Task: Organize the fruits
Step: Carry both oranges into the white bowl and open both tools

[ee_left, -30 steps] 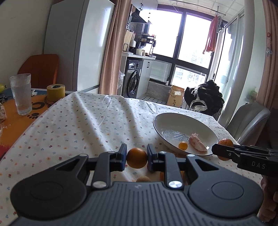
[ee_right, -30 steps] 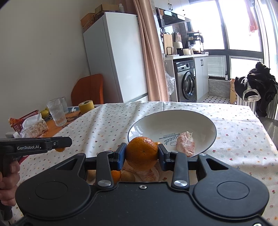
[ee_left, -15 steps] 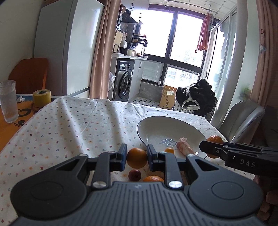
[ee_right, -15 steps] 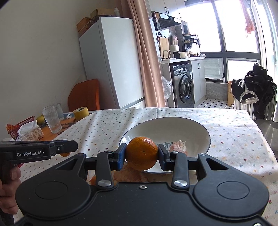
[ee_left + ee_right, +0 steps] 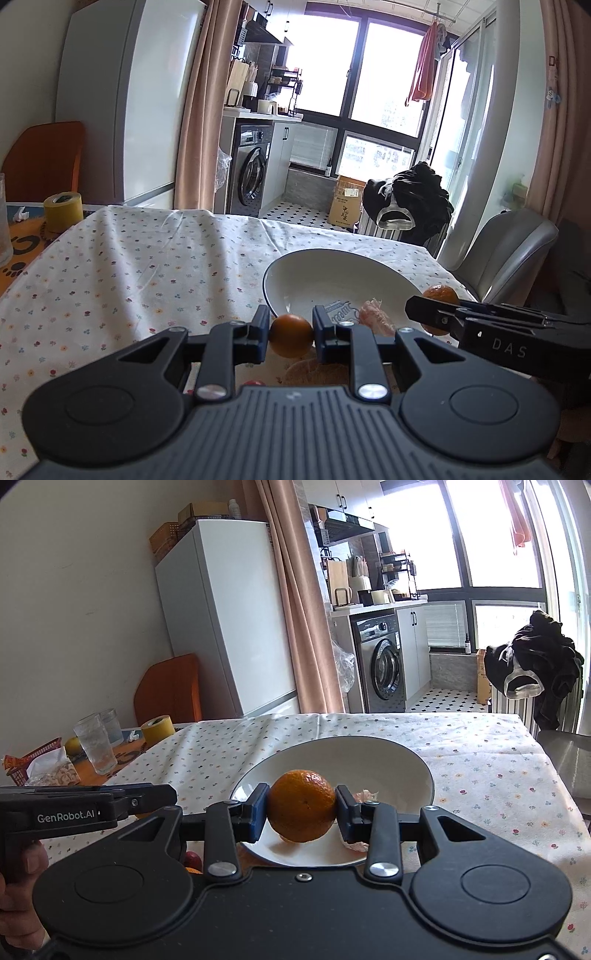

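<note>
**Carrying Two Fruits Toward the Bowl**

Holding is confirmed at both tools. In the left wrist view, the left tool (image 5: 291,334) is clamped on a small orange fruit (image 5: 291,335) at lower centre of the frame. In the right wrist view, the right tool (image 5: 301,806) is clamped on a larger mandarin (image 5: 301,805), seen at centre frame in front of the white bowl (image 5: 413,764). A pale peeled segment (image 5: 364,795) is seen inside the bowl, right of the mandarin. The bowl rests on the table (image 5: 480,760), which is covered by a flowered cloth. More fruit lies on the cloth at the lower edge of the left wrist view, including a small red fruit (image 5: 253,383), mostly hidden by the tool body.

Judged risks:

- Collision between tools. Both are directed at the same bowl and are near each other; simultaneous release could cause contact.
- Roll-out. Round fruit released above the sloped bowl wall could roll over the rim onto the cloth.
- Bruising. Excess clamping force could dent the soft mandarin skin.
- Crushing. The peeled segment could be squashed if fruit is dropped onto it.
</note>
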### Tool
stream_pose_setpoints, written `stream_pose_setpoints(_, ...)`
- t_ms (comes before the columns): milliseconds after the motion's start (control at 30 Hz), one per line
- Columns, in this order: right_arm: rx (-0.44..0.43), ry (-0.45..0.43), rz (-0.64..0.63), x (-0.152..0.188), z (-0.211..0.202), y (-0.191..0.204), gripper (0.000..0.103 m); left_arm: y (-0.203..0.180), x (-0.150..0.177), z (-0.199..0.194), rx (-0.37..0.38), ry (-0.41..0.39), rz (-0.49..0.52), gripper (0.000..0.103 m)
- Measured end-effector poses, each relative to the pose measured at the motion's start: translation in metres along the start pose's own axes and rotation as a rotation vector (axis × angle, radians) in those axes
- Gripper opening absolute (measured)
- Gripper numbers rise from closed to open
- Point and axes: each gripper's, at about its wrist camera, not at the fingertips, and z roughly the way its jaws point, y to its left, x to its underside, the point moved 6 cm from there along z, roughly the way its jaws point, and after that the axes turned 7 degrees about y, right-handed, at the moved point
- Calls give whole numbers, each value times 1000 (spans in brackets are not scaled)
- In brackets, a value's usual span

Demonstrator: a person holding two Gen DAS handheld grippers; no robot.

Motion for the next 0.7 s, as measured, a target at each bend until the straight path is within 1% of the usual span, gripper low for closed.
stream_pose_setpoints(167, 12, 11, 21, -2, 9, -8, 36, -10, -4, 11, 12, 9, 18, 23)
stream_pose_setpoints(333, -2, 27, 32, -1, 21, -11, 37, -14, -6, 24, 18, 23, 23, 23)
stream_pose_setpoints(367, -7, 34, 32, -1, 24, -11, 38, -15, -7, 27, 18, 26, 23, 23)
stream_pose_setpoints(400, -12, 31, 35, 0, 26, -11, 41, -15, -7, 29, 17, 29, 23, 23)
stream_pose_setpoints(467, -22, 12, 39, 1, 28, -13, 43, -15, -7, 33, 14, 36, 24, 23)
stream_pose_setpoints(533, -23, 10, 57, 2, 30, -18, 46, -15, -8, 38, 10, 44, 26, 23)
stream_pose_setpoints(700, -5, 7, 137, 5, 30, -38, 46, -19, -11, 49, 5, 62, 37, 23)
